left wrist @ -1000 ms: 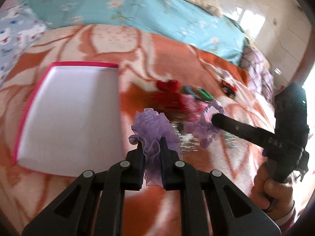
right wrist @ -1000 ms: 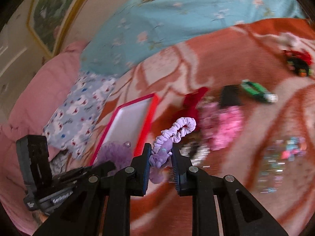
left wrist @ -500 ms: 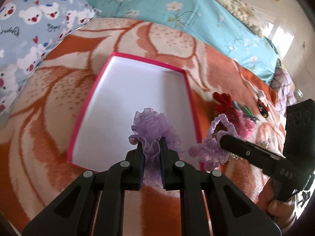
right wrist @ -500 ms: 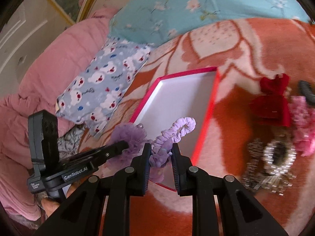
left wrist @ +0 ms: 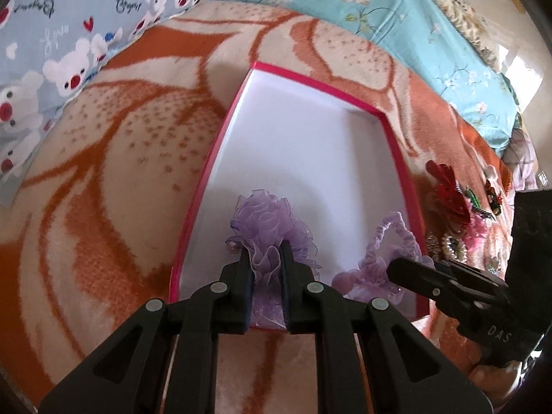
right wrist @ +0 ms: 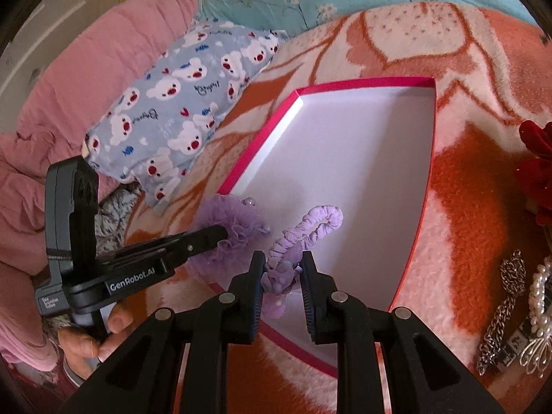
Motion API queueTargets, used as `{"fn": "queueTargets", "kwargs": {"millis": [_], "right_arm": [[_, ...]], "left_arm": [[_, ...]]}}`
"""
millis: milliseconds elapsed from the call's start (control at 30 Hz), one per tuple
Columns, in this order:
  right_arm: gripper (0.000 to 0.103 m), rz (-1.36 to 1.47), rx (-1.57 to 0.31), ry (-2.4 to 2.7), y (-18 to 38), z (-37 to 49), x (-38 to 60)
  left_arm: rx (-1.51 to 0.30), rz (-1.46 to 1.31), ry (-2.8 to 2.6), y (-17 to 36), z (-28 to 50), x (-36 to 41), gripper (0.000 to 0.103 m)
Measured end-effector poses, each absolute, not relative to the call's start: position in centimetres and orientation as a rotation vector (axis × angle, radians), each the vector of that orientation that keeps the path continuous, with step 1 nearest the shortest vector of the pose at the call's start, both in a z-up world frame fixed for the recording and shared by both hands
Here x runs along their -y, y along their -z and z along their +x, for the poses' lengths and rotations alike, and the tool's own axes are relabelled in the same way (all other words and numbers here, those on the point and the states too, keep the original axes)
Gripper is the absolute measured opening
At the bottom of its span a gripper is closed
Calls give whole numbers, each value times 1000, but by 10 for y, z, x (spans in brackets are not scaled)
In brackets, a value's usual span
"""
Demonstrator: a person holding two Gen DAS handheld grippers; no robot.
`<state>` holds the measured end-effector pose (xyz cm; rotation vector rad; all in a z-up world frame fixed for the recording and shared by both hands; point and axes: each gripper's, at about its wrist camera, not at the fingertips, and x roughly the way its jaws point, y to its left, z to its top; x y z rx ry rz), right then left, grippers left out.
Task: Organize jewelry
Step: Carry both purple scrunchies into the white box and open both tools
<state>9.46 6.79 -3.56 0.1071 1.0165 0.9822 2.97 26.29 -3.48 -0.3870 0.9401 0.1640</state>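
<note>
A white tray with a pink rim (left wrist: 238,103) (right wrist: 258,138) lies on the orange blanket. My left gripper (left wrist: 265,252) is shut on a frilly purple organza scrunchie (left wrist: 265,214), held over the tray's near end; it also shows in the right wrist view (right wrist: 231,220). My right gripper (right wrist: 282,265) is shut on a lilac ruched scrunchie (right wrist: 310,224), over the tray's near right corner; the scrunchie also shows in the left wrist view (left wrist: 390,238). Both scrunchies hang just above the tray floor.
Red bow (left wrist: 448,189) (right wrist: 538,158), pink frilly piece (left wrist: 479,231), beaded and pearl clips (right wrist: 517,310) lie right of the tray. A bear-print pillow (right wrist: 179,114) and pink duvet (right wrist: 69,86) lie to the left. A turquoise floral sheet (left wrist: 379,7) is behind.
Both grippers have carried their scrunchies left from the pile of accessories to over the tray and lowered closer to it. Both stay shut.
</note>
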Motion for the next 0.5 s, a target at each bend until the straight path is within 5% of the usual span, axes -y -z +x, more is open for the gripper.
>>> {"fn": "queueTargets", "kwargs": {"millis": [267,400,500], "right_arm": [[25,57,-1036,-979,43,92,-73],[32,41,-1042,-967,43,91,-74],[42,29,-1046,-966,42,88,-75]], "left_arm": [[-958,-400,-167,43,28,-268,21],[-954,-386,-167,40,27,-266,46],[-953,-373,-171,38,25,-265,49]]}}
